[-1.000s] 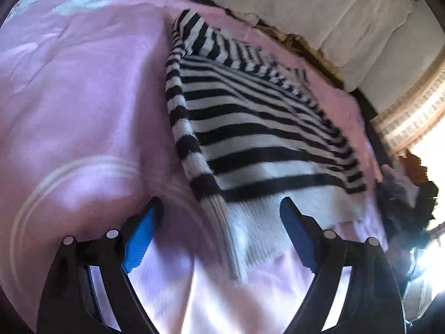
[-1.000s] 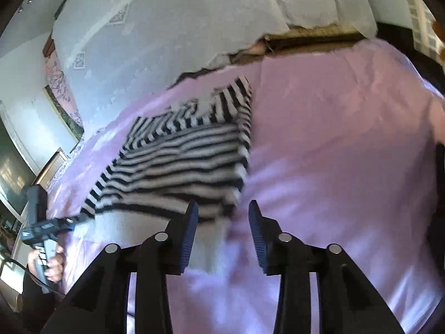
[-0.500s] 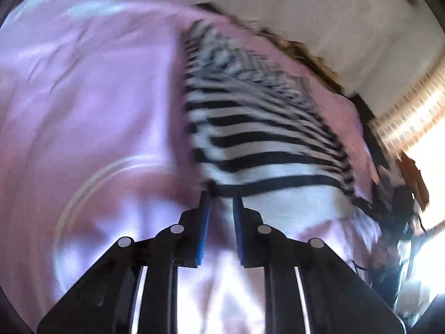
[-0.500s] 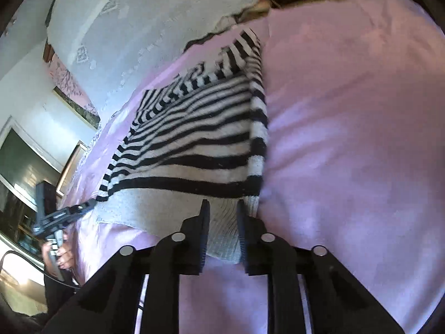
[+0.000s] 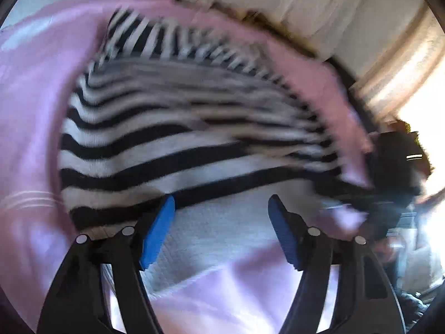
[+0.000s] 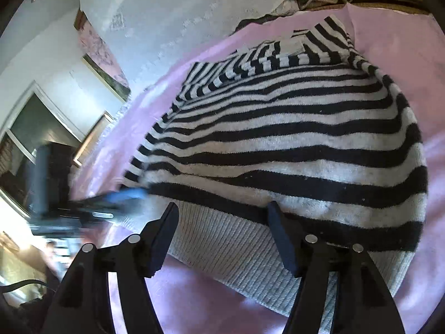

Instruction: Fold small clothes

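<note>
Striped sweater [image 6: 278, 144] lies on the pink bedsheet [image 6: 403, 55]; left tongs [image 5: 221, 217] and right tongs [image 6: 222, 222] are opening over its hem, gripping nothing.

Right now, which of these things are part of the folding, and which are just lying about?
Part of the job:
- striped sweater
- left gripper, jaws opening over its white hem
- right gripper, jaws opening over the hem

Just there:
- pink bedsheet under the sweater
- white lace cover behind
- framed picture on the wall
</note>
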{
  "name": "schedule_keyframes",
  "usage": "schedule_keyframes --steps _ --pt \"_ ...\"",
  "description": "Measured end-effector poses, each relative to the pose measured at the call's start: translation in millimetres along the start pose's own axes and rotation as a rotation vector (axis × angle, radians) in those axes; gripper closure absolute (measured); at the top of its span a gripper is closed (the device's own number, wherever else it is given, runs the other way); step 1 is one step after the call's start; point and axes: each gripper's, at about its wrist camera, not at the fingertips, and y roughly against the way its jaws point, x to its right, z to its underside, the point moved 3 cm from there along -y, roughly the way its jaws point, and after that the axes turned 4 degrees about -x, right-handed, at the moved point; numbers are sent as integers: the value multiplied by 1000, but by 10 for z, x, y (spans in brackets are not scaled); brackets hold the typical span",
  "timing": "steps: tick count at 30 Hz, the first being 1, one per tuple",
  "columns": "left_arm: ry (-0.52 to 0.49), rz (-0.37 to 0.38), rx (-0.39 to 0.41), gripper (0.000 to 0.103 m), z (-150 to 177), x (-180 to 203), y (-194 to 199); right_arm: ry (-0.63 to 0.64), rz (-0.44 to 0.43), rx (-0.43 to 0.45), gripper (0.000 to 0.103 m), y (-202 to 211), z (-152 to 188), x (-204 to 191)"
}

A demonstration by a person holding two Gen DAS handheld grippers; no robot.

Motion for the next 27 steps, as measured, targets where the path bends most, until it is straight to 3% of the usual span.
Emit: schedule_keyframes --steps 3,7,9,11,14,18,21,23,25,26,27 --pt "9 33 24 37 -2 -47 70 -38 53 54 37 228 63 145" --pt "22 -9 71 35 127 -171 386 -81 108 168 31 788 267 403" --pt "35 -45 101 17 207 -268 570 -121 144 209 23 1052 407 572" --pt "78 -82 121 12 310 -418 704 -147 175 193 22 1143 500 713" --pt "160 -34 95 12 450 -656 684 -176 160 166 22 1123 547 816" --pt "112 -46 105 12 431 -553 607 -109 100 132 21 957 541 661" --pt "65 1 75 12 318 -377 434 -64 97 94 31 785 539 533" --pt "43 -22 61 12 240 -343 294 -82 87 70 57 711 535 548" --pt "40 -29 75 13 182 -350 267 -117 63 58 68 672 526 597" --pt "51 -30 80 22 169 -367 277 -134 48 59 75 660 521 620" --pt "70 -41 92 38 169 -410 301 -146 35 60 79 651 510 644"
